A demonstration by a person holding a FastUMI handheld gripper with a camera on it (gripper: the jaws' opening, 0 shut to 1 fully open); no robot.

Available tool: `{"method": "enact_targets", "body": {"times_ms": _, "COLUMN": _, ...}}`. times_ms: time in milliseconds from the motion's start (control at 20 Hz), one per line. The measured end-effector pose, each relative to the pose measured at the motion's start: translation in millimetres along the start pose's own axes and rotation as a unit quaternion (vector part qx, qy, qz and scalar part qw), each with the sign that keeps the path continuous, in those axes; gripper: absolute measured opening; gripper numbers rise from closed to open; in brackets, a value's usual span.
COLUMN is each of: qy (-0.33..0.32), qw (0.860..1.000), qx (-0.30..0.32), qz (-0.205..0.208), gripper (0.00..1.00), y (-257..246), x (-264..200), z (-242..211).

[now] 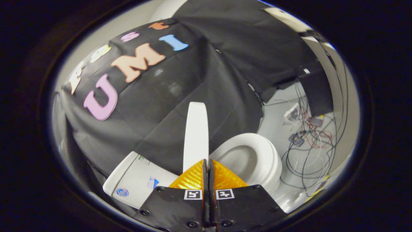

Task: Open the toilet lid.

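The toilet stands on a pale floor against the black cloth wall, its cistern to one side of the claw and its seat ring and bowl to the other. The toilet lid is already raised, seen edge-on as a tall white blade rising straight ahead of the claw. The claw's fingers are drawn together, with only a sliver of a gap between them, and the lid's lower edge meets their tips; whether that edge is truly pinched or merely sits just beyond them cannot be told.

The main risk is that the lid, standing near upright, may not have passed its balance point: if the claw lets go or slips off the thin, smooth rim, the lid could drop back onto the seat with a slam. Pushing on too hard could instead knock it against the cistern. A tangle of loose cables lies on the floor beyond the bowl, well apart from the lid.
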State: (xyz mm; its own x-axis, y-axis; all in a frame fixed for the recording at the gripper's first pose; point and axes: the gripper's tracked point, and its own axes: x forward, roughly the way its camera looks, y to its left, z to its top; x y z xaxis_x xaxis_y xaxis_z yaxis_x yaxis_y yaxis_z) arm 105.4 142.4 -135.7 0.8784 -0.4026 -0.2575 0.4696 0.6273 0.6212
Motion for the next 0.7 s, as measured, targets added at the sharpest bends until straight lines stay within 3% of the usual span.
{"method": "enact_targets", "body": {"times_ms": 150, "qy": -0.009, "qw": 1.000, "qx": -0.009, "qz": 0.017, "gripper": 0.01, "y": 23, "x": -4, "z": 4}}
{"method": "enact_targets", "body": {"times_ms": 400, "qy": -0.011, "qw": 0.995, "qx": -0.084, "qz": 0.047, "gripper": 0.01, "y": 63, "x": -11, "z": 7}}
{"method": "enact_targets", "body": {"times_ms": 700, "qy": 0.005, "qw": 0.978, "qx": -0.181, "qz": 0.104, "gripper": 0.05, "y": 118, "x": -15, "z": 1}}
